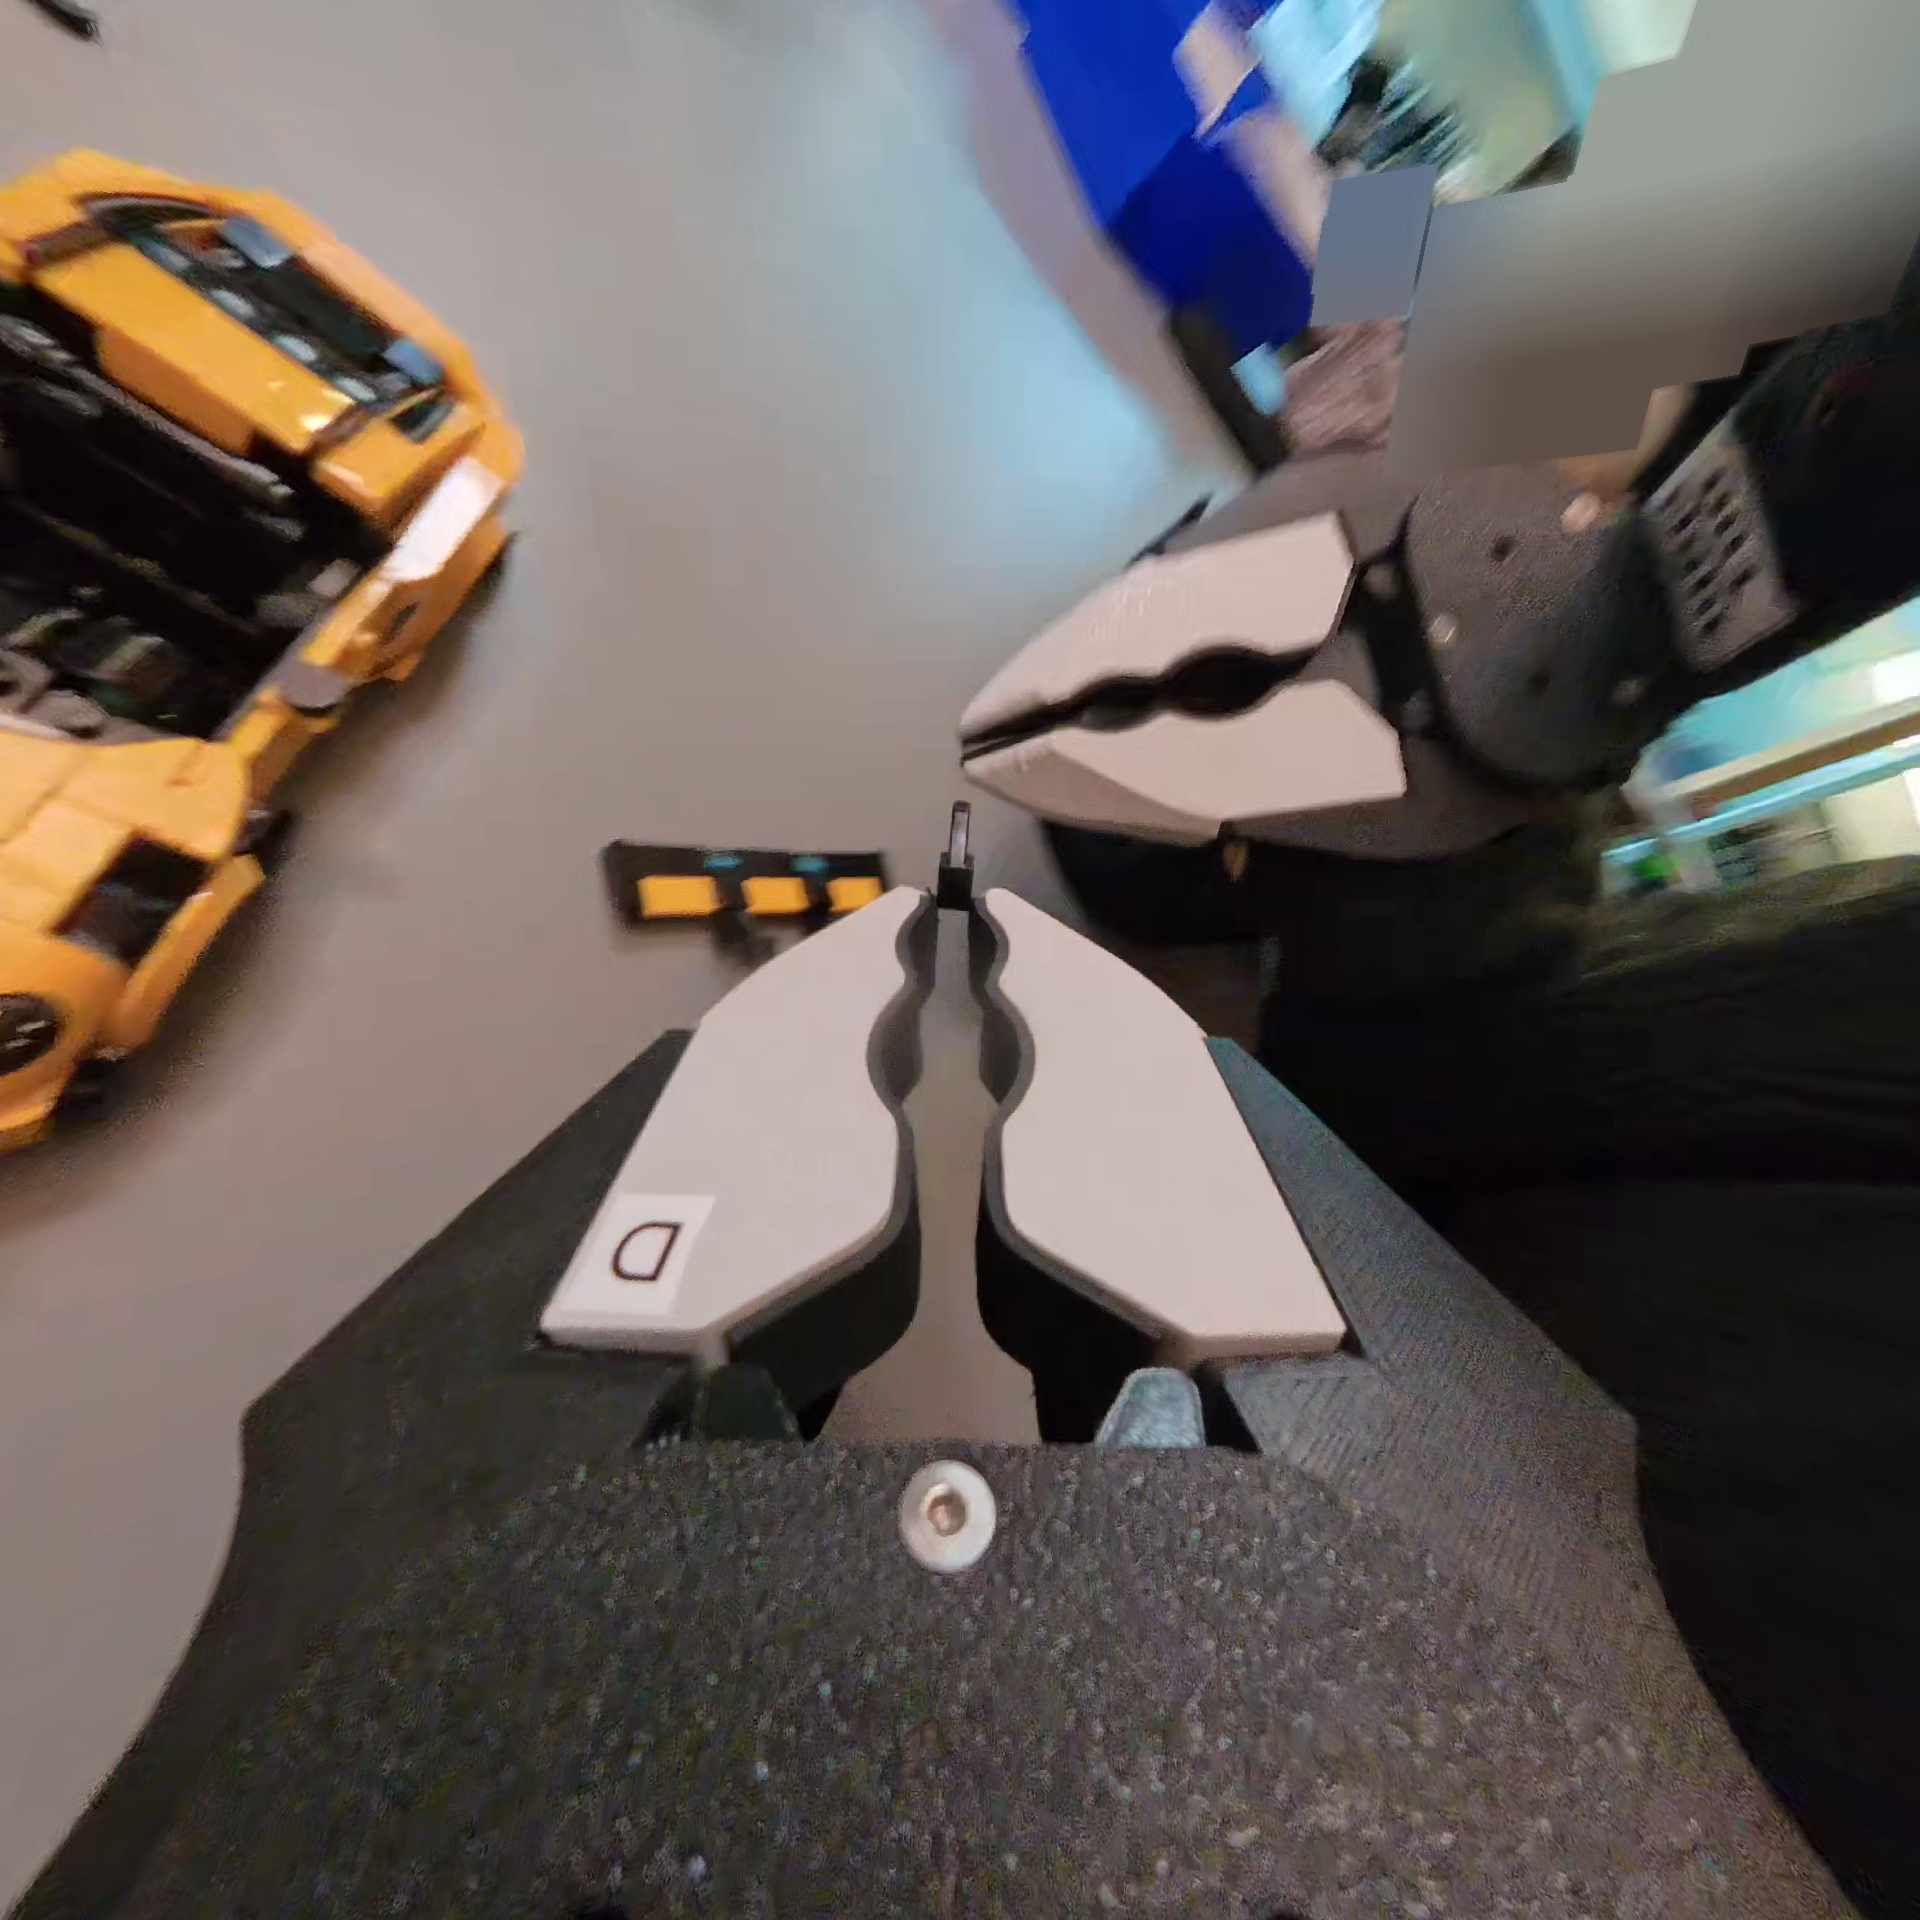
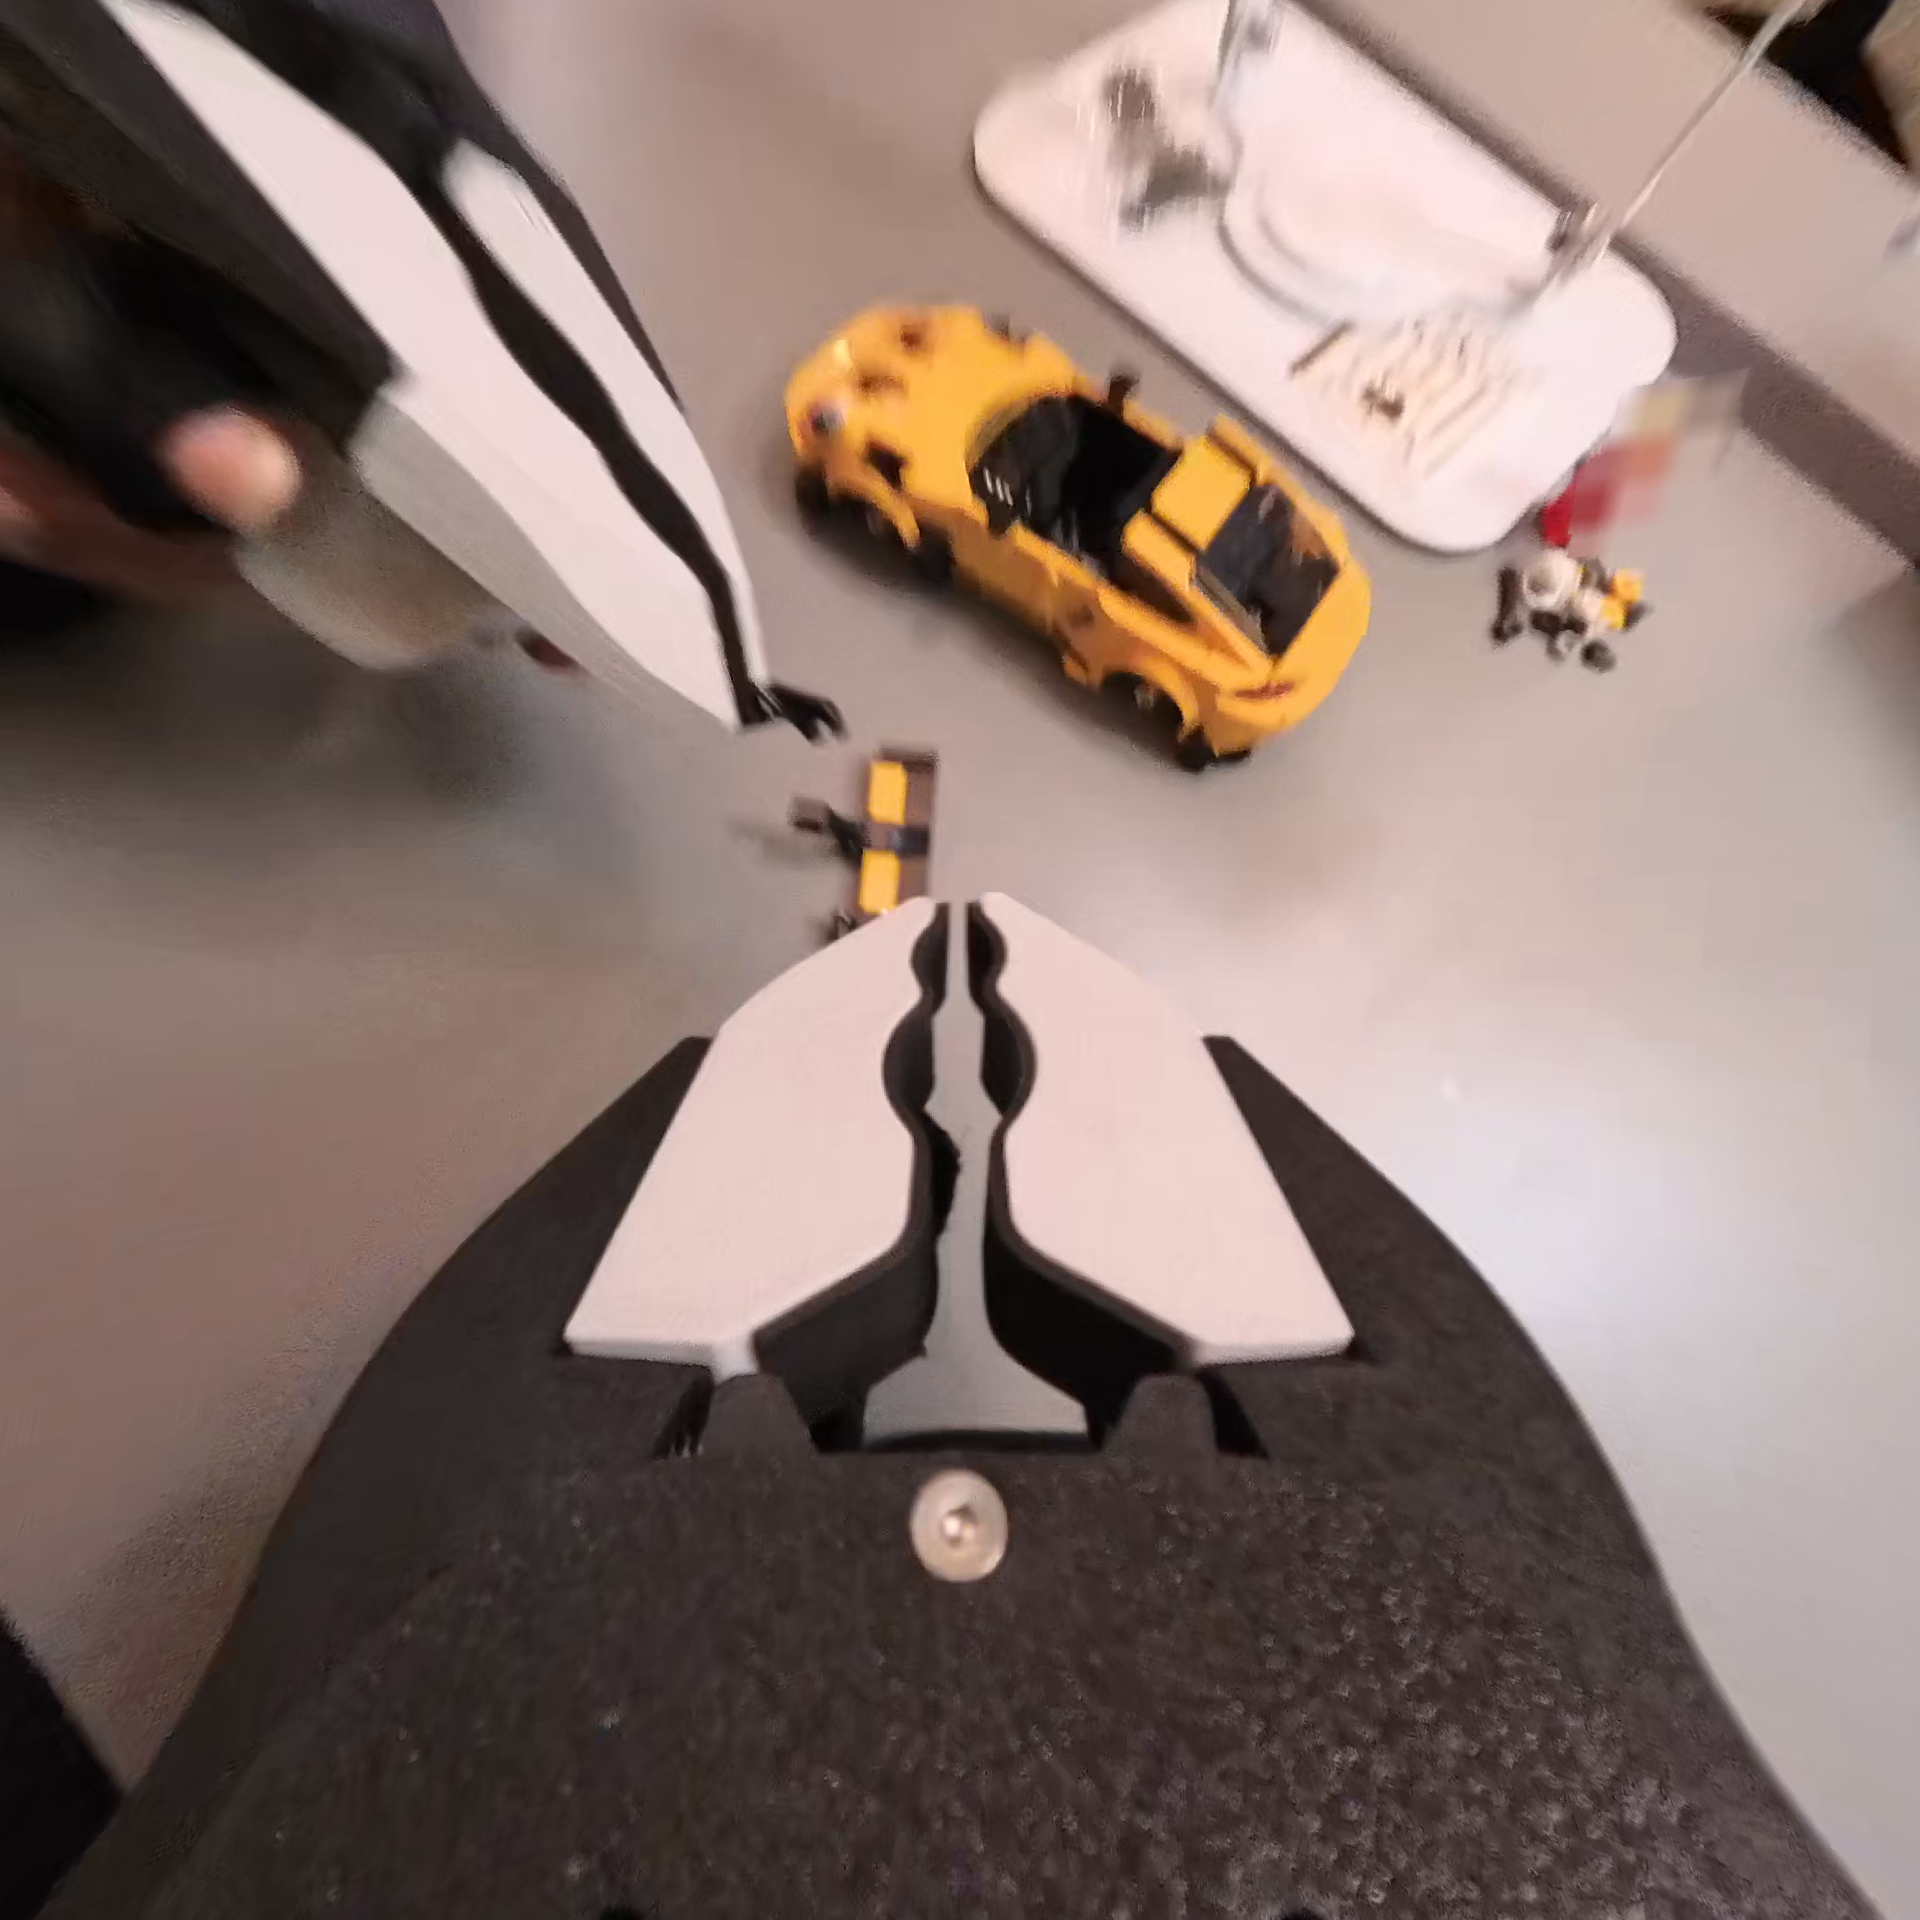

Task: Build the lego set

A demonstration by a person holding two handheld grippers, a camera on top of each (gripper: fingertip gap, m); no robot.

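A yellow lego car [image 1: 208, 520] with an open black cockpit stands on the grey table; it also shows in the right wrist view [image 2: 1070, 530]. A small black-and-yellow sub-assembly [image 1: 748, 888] lies flat on the table between the grippers [image 2: 894, 831]. My left gripper [image 1: 956, 902] is shut on a small black piece [image 1: 956, 847] that sticks out past its tips, held above the table. In the right wrist view this gripper [image 2: 750, 715] comes in from the upper left with the black piece [image 2: 798, 712]. My right gripper [image 2: 958, 910] is shut, with nothing seen in it, just short of the sub-assembly; it also shows in the left wrist view [image 1: 968, 743].
A white tray [image 2: 1039, 156] with blurred loose parts lies at the back right. A small minifigure-like build [image 2: 1569, 608] and a red item [image 2: 1569, 509] sit beside it. A hand [image 2: 223, 473] holds the left gripper. A dark surface [image 1: 1558, 1091] lies at the right. My right fingertips sit around 5 centimeters from my left ones. Left tips and right tips are each some 25 centimeters from the small minifigure-like build [image 2: 1569, 608].
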